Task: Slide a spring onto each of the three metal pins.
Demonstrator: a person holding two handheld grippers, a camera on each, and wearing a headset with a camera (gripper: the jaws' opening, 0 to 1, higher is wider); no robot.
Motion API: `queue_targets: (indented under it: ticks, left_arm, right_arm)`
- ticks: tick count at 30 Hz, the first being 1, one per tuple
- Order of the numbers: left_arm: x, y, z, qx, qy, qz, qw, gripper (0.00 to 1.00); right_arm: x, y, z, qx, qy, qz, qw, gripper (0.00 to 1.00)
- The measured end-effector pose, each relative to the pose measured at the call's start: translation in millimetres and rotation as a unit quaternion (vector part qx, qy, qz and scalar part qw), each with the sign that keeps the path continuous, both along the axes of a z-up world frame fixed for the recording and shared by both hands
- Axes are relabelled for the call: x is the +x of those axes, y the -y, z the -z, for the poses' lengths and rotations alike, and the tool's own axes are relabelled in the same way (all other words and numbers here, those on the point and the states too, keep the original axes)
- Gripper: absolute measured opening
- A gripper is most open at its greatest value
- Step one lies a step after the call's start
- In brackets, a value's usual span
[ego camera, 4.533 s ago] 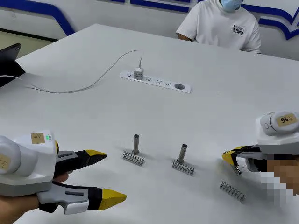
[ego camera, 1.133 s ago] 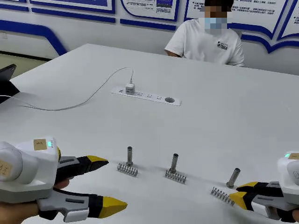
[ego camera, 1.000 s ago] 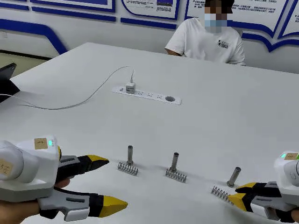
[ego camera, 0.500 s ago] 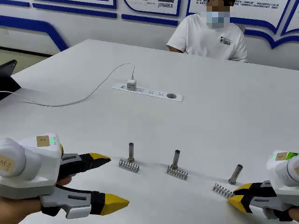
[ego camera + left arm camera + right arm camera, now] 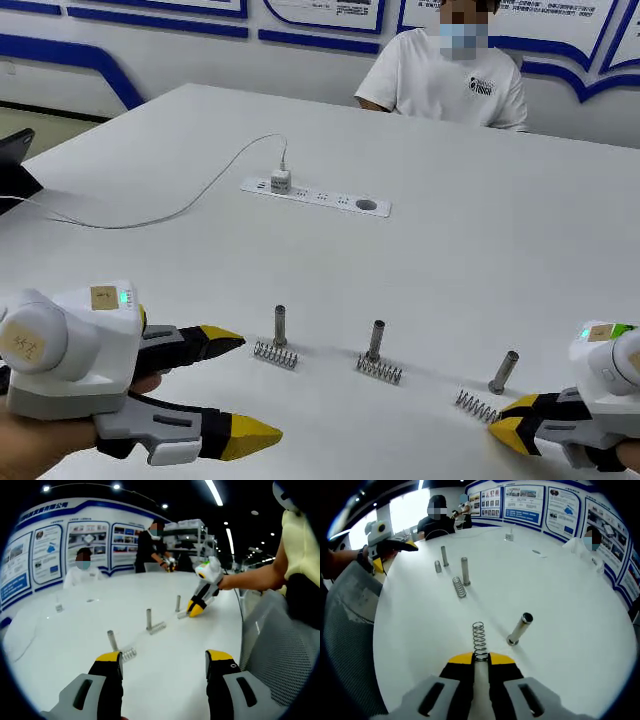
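Since four and a half seconds ago a third pin (image 5: 503,372) has come to stand on the worktop (image 5: 450,260), where only two stood then. The right gripper (image 5: 500,418), which carried it, has dropped low at 4 o'clock to the third spring (image 5: 477,406).

White and broad, the worktop runs away to 12 o'clock, where a person (image 5: 445,75) in a white shirt sits at its far edge.

At 8 o'clock the left gripper (image 5: 257,388) hovers just above the surface, its fingers spread wide with nothing between them. In the right gripper view, the right gripper's fingers are pinched almost together on the near end of the third spring. The rest of that spring lies flat on the worktop, pointing away from the gripper, with the third pin just beside it at 2 o'clock.

Toward 12 o'clock lies a white power strip (image 5: 315,196) with a plug in it, and its cable (image 5: 190,205) trails off to 9 o'clock.

Across the near part of the worktop the pins stand in a row from 9 to 3 o'clock: first pin (image 5: 280,325), second pin (image 5: 376,340), then the third.

The first spring (image 5: 274,354) and the second spring (image 5: 380,369) lie on their sides at the feet of their pins, at 6 o'clock. No spring is on a pin yet.
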State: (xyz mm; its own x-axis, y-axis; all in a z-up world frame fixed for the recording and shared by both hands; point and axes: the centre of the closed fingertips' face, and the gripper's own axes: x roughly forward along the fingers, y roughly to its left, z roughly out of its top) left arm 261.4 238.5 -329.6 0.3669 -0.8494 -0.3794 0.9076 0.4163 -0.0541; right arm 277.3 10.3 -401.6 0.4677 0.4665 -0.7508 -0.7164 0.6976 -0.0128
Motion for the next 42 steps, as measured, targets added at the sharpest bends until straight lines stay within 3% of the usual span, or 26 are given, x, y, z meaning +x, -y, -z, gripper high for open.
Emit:
queue_targets:
  ticks: [8, 20, 31, 42]
  left_arm:
    - [-3.4, 7.9, -1.0, 0.006, 0.001, 0.015, 0.9999, 0.67]
    - [-5.4, 27.1, -1.5, 0.012, 0.005, 0.046, 0.9988, 0.63]
    - [-8.3, 41.2, -4.0, 0.021, 0.013, 0.081, 0.9964, 0.57]
    - [-8.0, 55.8, -9.6, 0.022, 0.022, 0.106, 0.9938, 0.48]
  right_arm:
    - [-5.5, -4.6, -9.7, 0.012, 0.007, 0.0, 0.9999, 0.11]
    - [-20.0, -46.5, -32.6, 0.028, 0.019, -0.058, 0.9977, 0.11]
    - [-30.2, -91.7, -49.7, 0.028, 0.035, -0.13, 0.9905, 0.11]
    - [-40.7, -116.8, -60.4, 0.031, 0.043, -0.175, 0.9832, 0.11]
